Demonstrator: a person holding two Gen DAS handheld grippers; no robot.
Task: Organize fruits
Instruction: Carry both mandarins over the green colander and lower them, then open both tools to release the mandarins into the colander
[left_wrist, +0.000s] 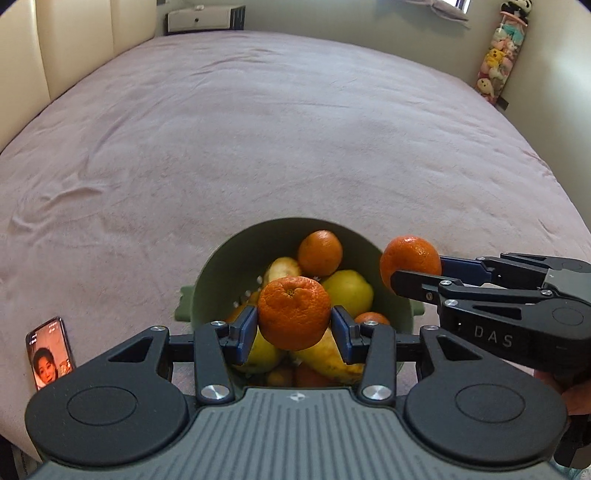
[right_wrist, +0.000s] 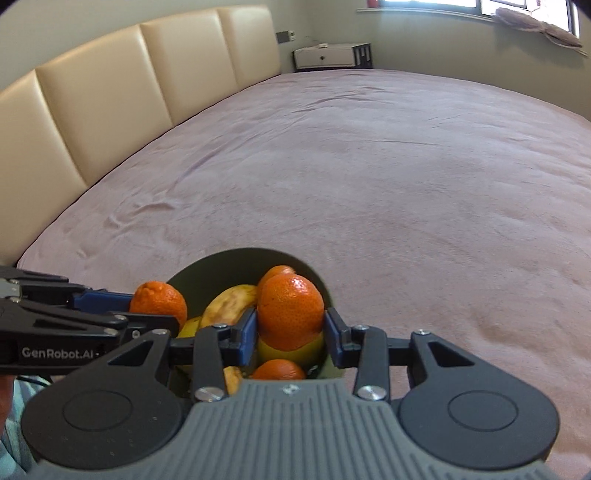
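A green colander bowl (left_wrist: 214, 280) (right_wrist: 221, 269) sits on the pink bedspread, holding oranges, yellow pears and a banana (right_wrist: 229, 306). My left gripper (left_wrist: 293, 326) is shut on an orange tangerine (left_wrist: 293, 314), held just above the bowl's near side. My right gripper (right_wrist: 290, 330) is shut on a second tangerine (right_wrist: 290, 312), also over the bowl. In the left wrist view the right gripper (left_wrist: 412, 269) comes in from the right with its tangerine (left_wrist: 410, 260) over the bowl's right rim. In the right wrist view the left gripper (right_wrist: 155, 304) reaches in from the left, gripping its tangerine (right_wrist: 159, 301).
The wide pink bed (left_wrist: 295, 129) stretches away beyond the bowl. A phone (left_wrist: 50, 352) with a lit screen lies at the near left. A cream padded headboard (right_wrist: 110, 92) runs along the left, a white bedside cabinet (right_wrist: 332, 55) stands at the far end, and plush toys (left_wrist: 498, 55) hang at the far right.
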